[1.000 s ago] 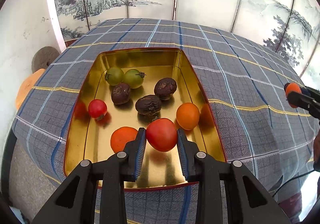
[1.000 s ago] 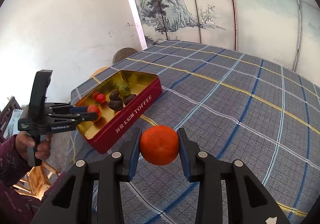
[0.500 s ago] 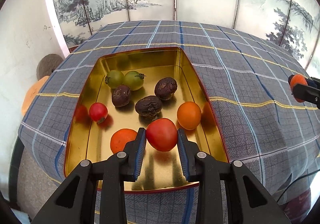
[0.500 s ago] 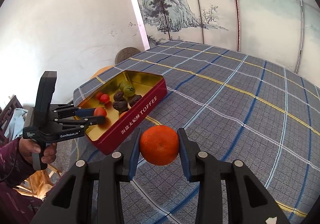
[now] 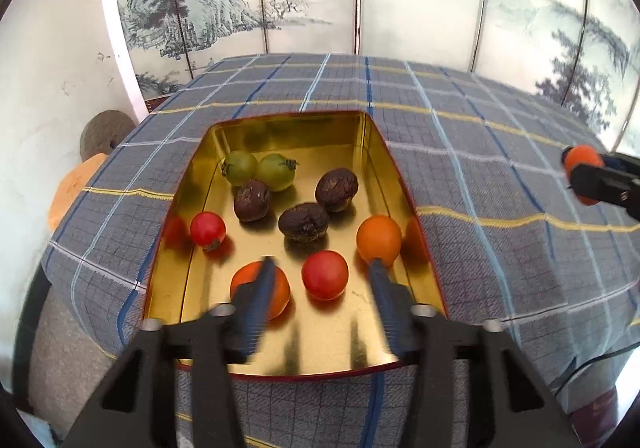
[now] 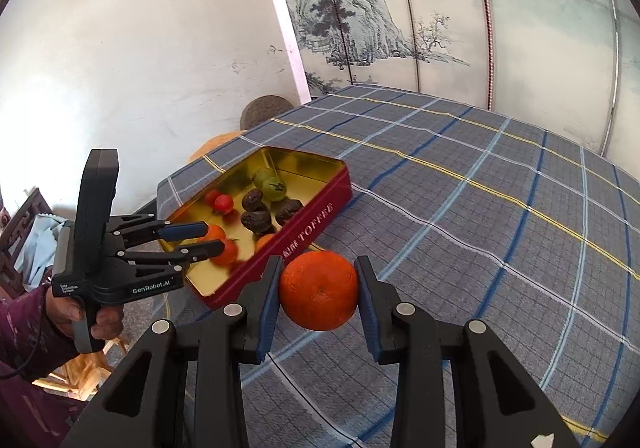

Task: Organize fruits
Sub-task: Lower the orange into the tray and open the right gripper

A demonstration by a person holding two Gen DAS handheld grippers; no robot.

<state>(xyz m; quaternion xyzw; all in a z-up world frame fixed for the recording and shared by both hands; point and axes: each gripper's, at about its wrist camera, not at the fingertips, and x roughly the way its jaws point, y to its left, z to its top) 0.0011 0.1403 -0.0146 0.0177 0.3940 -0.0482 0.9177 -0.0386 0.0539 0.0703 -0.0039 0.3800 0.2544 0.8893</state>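
- A table under a blue-grey plaid tablecloth [image 6: 460,207] stands before a folding screen [image 5: 360,7] painted with ink mountains and pines, beside a white wall [image 6: 140,47].
- The left gripper [image 5: 320,268] hangs over the near end of the toffee tin [image 6: 308,224], its jaws opening; the red tomato [image 5: 325,274] lies between the fingers, clear of both pads.
- The right gripper [image 6: 318,298] is clamped on an orange [image 6: 318,296] above the cloth, just beside the tin's red lettered wall.
- The tin's gold inside holds that tomato, a smaller red tomato [image 5: 207,229] by the left wall, two green tomatoes [image 5: 260,170] at the far end, three dark wrinkled fruits [image 5: 304,221] in the middle, an orange fruit [image 5: 379,239] by the right wall and another [image 5: 276,290] behind the left finger.
- A hand [image 6: 96,322] in a purple sleeve holds the left gripper's handle.
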